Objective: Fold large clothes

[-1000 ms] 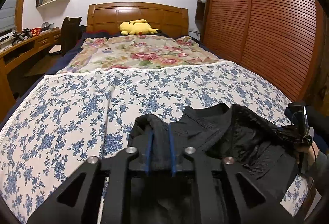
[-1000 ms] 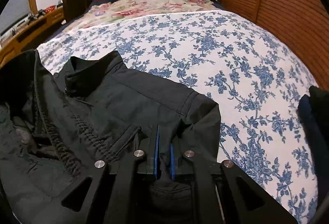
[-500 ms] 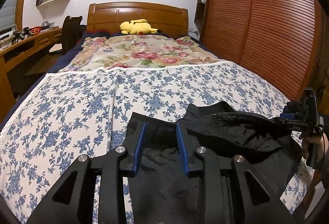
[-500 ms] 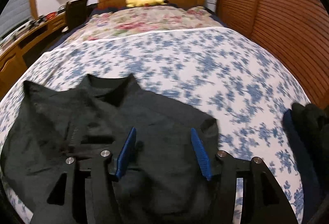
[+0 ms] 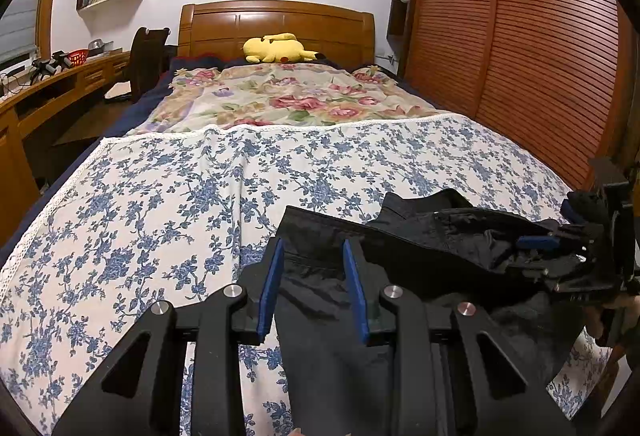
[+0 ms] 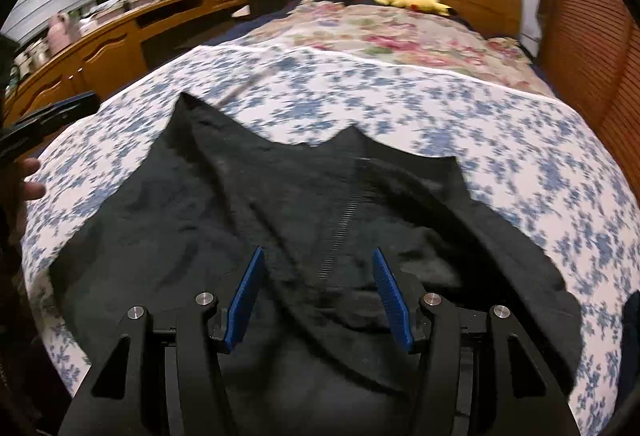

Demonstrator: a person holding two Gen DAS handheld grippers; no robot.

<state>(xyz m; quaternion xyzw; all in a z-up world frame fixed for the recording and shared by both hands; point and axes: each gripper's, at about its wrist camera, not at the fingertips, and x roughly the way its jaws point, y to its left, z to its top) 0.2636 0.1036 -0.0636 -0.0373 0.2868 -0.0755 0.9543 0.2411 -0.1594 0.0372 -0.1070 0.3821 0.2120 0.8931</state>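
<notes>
While black jacket (image 6: 280, 220) lies on bedspread (image 5: 160, 204), both grippers gape above it

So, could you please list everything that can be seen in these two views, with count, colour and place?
jacket: one, black, spread on the near part of the bed
sheet: one, white with blue flowers, over the bed
quilt: one, pink floral, far half of the bed
plush toy: one, yellow, by the headboard
headboard: one, brown wood
wardrobe: one, brown slatted doors, beside the bed
desk: one, brown wood, across from the wardrobe
left gripper: open, above the jacket
right gripper: open, above the jacket
</notes>
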